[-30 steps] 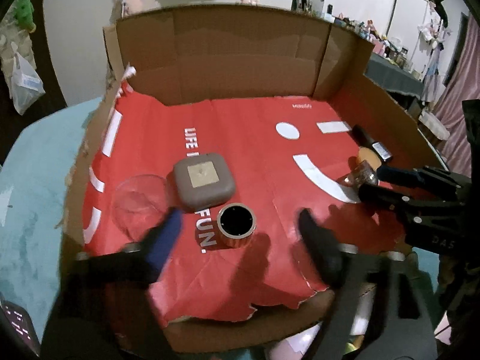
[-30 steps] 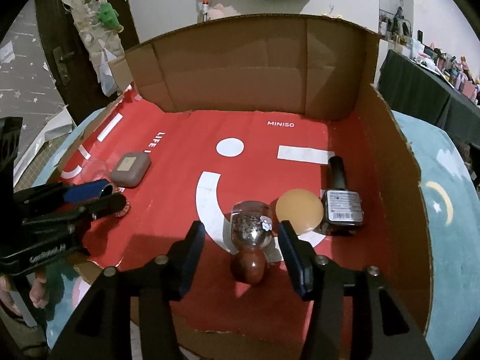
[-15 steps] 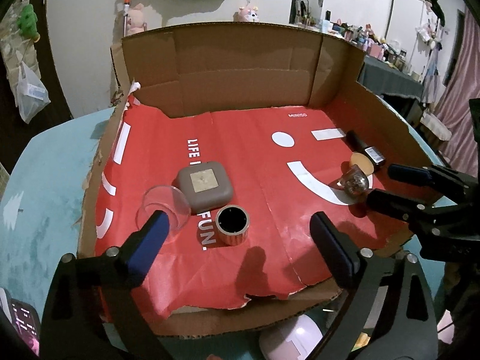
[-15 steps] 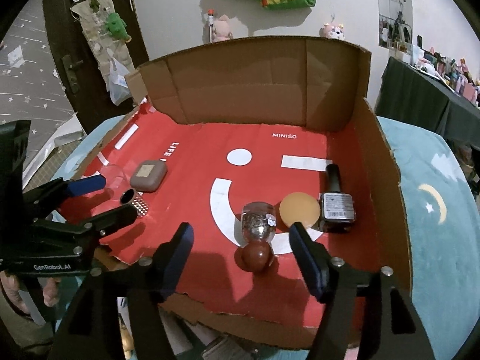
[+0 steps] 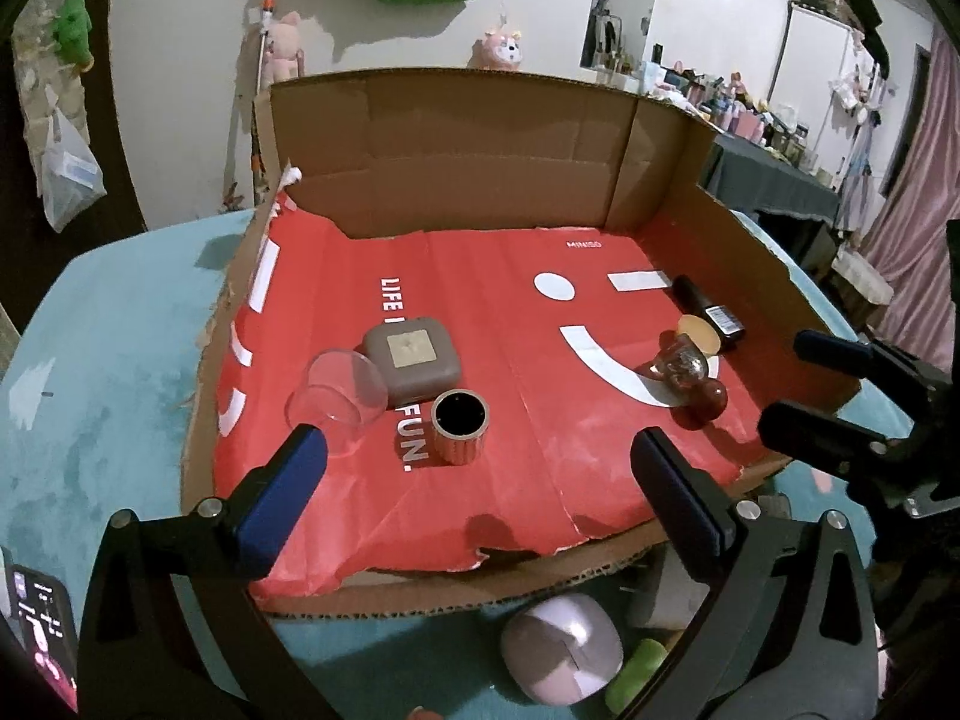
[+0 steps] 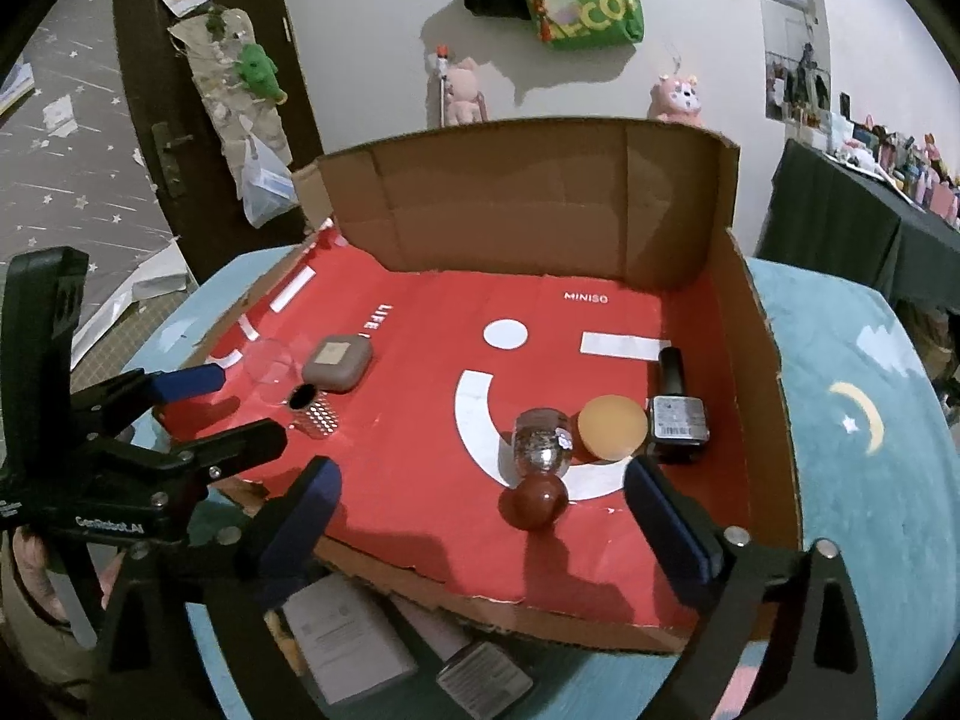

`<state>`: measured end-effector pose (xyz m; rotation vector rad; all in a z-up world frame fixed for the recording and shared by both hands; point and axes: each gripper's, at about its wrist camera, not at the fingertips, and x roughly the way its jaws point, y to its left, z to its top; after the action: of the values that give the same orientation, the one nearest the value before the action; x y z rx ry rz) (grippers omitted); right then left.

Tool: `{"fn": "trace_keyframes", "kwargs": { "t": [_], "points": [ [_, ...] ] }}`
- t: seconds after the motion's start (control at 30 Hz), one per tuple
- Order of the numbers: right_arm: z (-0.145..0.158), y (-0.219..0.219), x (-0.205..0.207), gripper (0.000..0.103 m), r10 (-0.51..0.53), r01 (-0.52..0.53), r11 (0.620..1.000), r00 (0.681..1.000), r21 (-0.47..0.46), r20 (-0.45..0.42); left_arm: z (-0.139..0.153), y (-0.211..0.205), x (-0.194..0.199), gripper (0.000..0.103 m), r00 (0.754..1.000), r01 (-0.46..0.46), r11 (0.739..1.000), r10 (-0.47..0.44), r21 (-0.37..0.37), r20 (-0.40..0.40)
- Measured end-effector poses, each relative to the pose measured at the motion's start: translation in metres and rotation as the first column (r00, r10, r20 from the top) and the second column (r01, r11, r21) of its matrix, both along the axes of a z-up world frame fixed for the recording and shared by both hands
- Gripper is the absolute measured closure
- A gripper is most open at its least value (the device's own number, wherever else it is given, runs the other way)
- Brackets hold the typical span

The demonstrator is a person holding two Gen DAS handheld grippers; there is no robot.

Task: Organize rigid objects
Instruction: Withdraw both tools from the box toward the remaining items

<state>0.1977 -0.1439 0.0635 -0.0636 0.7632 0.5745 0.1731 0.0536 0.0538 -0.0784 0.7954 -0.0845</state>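
A cardboard box (image 5: 480, 150) lined with red paper holds the objects. At its left sit a clear cup (image 5: 336, 390), a grey-brown square case (image 5: 414, 354) and a metallic cylinder (image 5: 459, 426). On the right lie a glitter bottle (image 6: 540, 444) with a dark red round cap (image 6: 534, 501), an orange disc (image 6: 612, 426) and a dark labelled bottle (image 6: 675, 408). My left gripper (image 5: 477, 456) hovers just short of the cylinder, jaws opening, nothing between them. My right gripper (image 6: 483, 474) stands back from the glitter bottle, jaws opening, holding nothing.
The box rests on a teal cloth (image 6: 840, 420). In front of its torn front edge lie a pale pink rounded object (image 5: 561, 648), a green item (image 5: 636, 666), a white booklet (image 6: 348, 636) and a small packet (image 6: 483, 678). A phone (image 5: 36, 630) shows at far left.
Both grippers have drawn back and upward from the box and their jaws have spread wide. The right fingers moved away from the glitter bottle, which stays lying on the lining.
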Motion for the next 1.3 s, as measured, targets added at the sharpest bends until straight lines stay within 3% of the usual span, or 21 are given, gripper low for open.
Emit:
{"fn": "trace_keyframes", "kwargs": {
  "t": [0.5, 0.83, 1.3],
  "points": [
    [0.012, -0.013, -0.032, 0.0, -0.025, 0.02, 0.997, 0.997, 0.073, 0.07, 0.012, -0.005, -0.033, 0.0, 0.999, -0.013, 1.0, 0.014, -0.023, 0.045],
    [0.012, -0.017, -0.055, 0.0, -0.062, 0.053, 0.996, 0.99, 0.069, 0.13, 0.014, -0.018, -0.056, 0.0, 0.995, -0.036, 0.998, 0.031, 0.056, 0.094],
    [0.003, -0.014, -0.075, 0.0, -0.05, 0.045, 0.998, 0.986, 0.039, 0.157, 0.011, -0.019, -0.074, 0.0, 0.995, -0.032, 0.998, 0.026, 0.058, 0.1]
  ]
}}
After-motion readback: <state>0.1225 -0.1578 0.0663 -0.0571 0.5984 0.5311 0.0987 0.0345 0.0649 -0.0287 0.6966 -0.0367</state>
